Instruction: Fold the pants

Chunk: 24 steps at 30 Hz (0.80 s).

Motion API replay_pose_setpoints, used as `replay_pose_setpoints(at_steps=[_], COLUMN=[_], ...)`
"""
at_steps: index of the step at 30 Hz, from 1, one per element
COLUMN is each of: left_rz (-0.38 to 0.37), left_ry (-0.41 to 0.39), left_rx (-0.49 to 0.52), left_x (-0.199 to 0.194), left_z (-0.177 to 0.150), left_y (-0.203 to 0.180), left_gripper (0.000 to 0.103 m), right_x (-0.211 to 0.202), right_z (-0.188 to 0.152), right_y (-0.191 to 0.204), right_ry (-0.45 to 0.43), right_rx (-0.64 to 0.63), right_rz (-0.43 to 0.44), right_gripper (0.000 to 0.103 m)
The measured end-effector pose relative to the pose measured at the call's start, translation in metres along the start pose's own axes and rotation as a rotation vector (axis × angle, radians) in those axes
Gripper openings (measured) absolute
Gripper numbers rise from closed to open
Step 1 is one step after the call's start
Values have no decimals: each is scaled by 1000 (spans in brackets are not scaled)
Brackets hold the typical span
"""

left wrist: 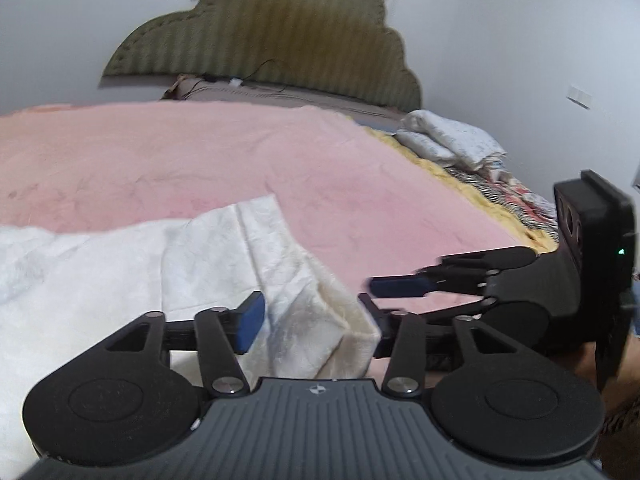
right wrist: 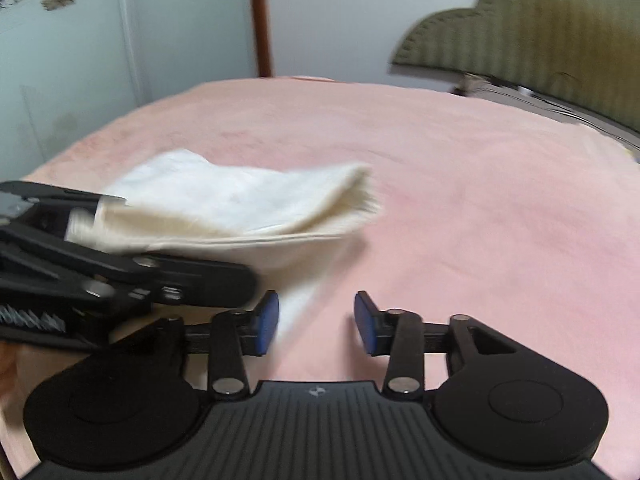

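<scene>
Pants [left wrist: 140, 264] of white, crinkled cloth lie on the pink blanket [left wrist: 200, 152] that covers the bed, at its near side, well apart from the olive scalloped headboard [left wrist: 272, 40] at the far end. One end of the cloth is raised off the blanket in a thick folded bundle, and in the right wrist view the pants [right wrist: 240, 204] hang in the air above the pink blanket [right wrist: 460, 184], blurred at their far edge. Beside the headboard, on the bed's right edge, rests a pile of folded bedding [left wrist: 448, 140] with a zebra-striped cloth [left wrist: 484, 188] just next to it. The left tongs [left wrist: 316, 316] stand wide, with the folded corner of the pants between the blue pads; the right pad is hidden behind the cloth, so I cannot tell whether they grip it. The right tongs [right wrist: 316, 322] stand wide apart over the blanket, holding nothing, with the cloth's lower edge just beside their left pad.
</scene>
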<state>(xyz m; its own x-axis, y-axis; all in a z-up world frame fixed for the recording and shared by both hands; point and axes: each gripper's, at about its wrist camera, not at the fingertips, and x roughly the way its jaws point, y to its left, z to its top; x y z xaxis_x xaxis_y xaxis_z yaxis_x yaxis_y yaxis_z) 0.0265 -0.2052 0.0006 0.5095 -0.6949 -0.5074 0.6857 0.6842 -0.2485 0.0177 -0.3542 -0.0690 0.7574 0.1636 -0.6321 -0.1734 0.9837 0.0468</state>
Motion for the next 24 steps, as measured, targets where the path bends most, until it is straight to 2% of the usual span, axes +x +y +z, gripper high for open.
replay_pose_setpoints(at_steps=[2,4,5,7,9,11,14,16,17,19,21,24], left_rz=[-72,-92,-89,-47,103,272,447,496,507,531,537,508], left_ry=[-36,-89,-111,-128,-107,-44,-12,41,77,152,105,29], left_rx=[-24,-60,-84,-128,-145,-134,-88,-65,-58,-38,-48,-95], left_x=[-17,-34,-41,-48,-50,-43,-30,-14,-3,17,8,-20], left_z=[6,14,18,29,40,47,46,40,35,25,16,12], left_y=[7,21,31,54,77,100,128,144,152,165,169,167], left_gripper=[69,79,81,85,84,83,83,84,84,84,80,79], right_x=[-17,-33,-41,-53,-51,-37,-5,18,30,50,52,28], right_z=[-5,-3,0,11,26,42,62,69,73,73,70,65], right_y=[-10,-16,-16,-15,-8,5,31,40,42,44,42,46], right_ry=[2,-26,-55,-136,-187,-192,-183,-133,-89,-20,-6,-72], right_rx=[4,18,26,58,72,42,-63,-95,-116,-155,-136,-104], right_rz=[-118,-232,-261,-230,-117,-28,56,105,98,9,-43,-83], right_gripper=[41,41,41,42,42,42,42,42,42,41,41,42])
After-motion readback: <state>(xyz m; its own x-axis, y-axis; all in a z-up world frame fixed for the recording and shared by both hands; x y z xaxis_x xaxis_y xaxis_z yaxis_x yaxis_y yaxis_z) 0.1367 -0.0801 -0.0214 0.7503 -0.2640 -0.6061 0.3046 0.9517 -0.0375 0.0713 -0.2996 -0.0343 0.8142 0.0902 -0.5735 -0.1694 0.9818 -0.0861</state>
